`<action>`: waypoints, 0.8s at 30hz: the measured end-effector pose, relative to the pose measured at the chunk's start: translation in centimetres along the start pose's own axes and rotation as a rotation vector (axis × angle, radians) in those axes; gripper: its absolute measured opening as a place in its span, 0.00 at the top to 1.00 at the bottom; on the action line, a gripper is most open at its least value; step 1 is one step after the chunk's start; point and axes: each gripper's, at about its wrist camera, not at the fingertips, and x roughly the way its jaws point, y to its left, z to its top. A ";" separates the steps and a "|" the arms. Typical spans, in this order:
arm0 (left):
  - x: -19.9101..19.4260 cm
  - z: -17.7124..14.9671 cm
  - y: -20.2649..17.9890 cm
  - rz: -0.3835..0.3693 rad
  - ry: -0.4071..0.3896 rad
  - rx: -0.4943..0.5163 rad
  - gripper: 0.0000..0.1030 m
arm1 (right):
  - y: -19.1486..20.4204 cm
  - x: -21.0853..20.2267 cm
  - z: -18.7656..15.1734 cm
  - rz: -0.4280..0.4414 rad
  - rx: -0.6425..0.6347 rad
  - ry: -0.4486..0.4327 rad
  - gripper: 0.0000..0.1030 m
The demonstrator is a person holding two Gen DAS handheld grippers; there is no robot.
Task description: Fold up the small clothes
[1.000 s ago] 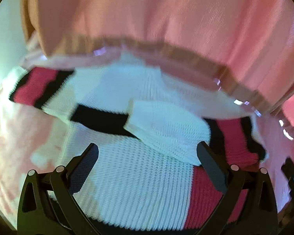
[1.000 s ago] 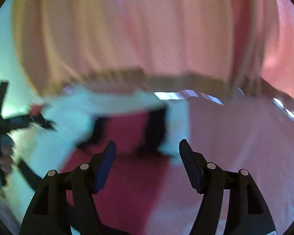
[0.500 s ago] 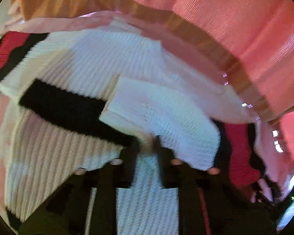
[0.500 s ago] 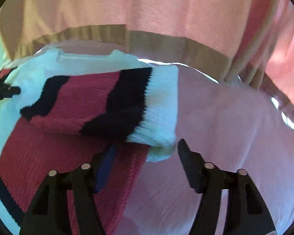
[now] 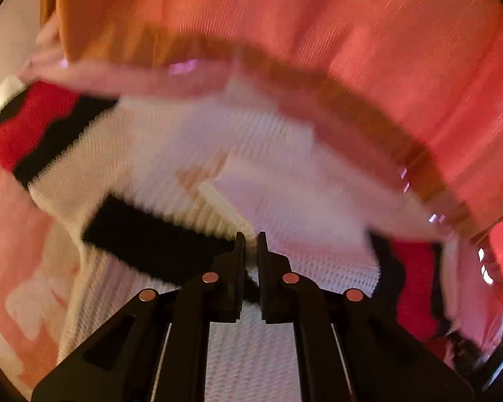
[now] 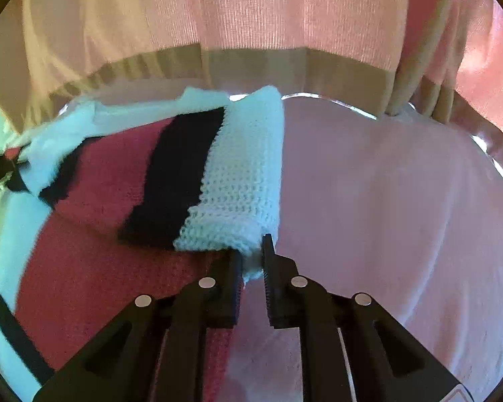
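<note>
A knit sweater (image 5: pixel 171 140) in white, black and red stripes lies flat on a pink cloth (image 6: pixel 385 201). In the left wrist view, my left gripper (image 5: pixel 250 238) is shut on the near edge of a white sleeve (image 5: pixel 301 207) folded over the sweater's body. In the right wrist view, the other sleeve (image 6: pixel 171 174) lies folded across the red body. My right gripper (image 6: pixel 252 251) has the near corner of that sleeve's white cuff (image 6: pixel 241 181) between its fingers, and its jaws are closing on it. The left wrist view is blurred.
A pink curtain with a tan hem (image 6: pixel 251 16) hangs just behind the table's far edge and also fills the top of the left wrist view (image 5: pixel 352 33). Bare pink cloth stretches right of the sweater.
Both grippers have come down onto the sweater. The left one went from wide open to shut on the white sleeve edge. The right one narrowed around the cuff corner.
</note>
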 end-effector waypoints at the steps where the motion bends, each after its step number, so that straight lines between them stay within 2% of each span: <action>1: 0.1 -0.2 -0.3 0.004 -0.004 0.012 0.94 | 0.0 -0.5 0.2 0.012 0.015 0.009 0.83; 4: -0.9 -0.3 -1.0 0.003 -0.031 0.052 0.91 | -0.3 -3.1 -0.2 0.050 0.090 -0.018 0.83; 7: -1.0 -0.1 -0.8 0.002 -0.021 0.033 0.91 | -0.2 -5.9 -0.4 0.064 0.126 -0.119 0.83; 9: -0.7 -0.2 -0.8 0.018 -0.014 0.031 0.91 | 0.1 -6.2 0.2 0.119 0.127 -0.165 0.83; 11: -0.5 -0.3 -0.6 0.025 -0.007 0.029 0.91 | 1.2 -4.7 1.0 0.133 0.089 -0.150 0.83; 12: -0.3 -0.4 -0.6 0.030 -0.002 0.026 0.91 | 1.7 -3.4 1.3 0.132 0.065 -0.121 0.86; 15: 0.3 -0.5 -0.4 0.045 0.015 0.030 0.90 | 1.8 1.1 0.3 0.063 0.044 0.047 0.99; 17: 0.7 -0.5 -0.3 0.054 0.029 0.028 0.90 | 0.6 1.1 -0.2 0.098 0.079 0.031 1.00; 19: 0.6 -0.5 -0.2 0.057 0.025 0.026 0.89 | 0.8 0.1 0.1 0.079 0.080 0.013 1.00; 24: -1.0 0.3 -0.4 0.005 -0.040 -0.010 0.87 | 3.8 -2.0 1.9 0.145 0.006 -0.102 0.93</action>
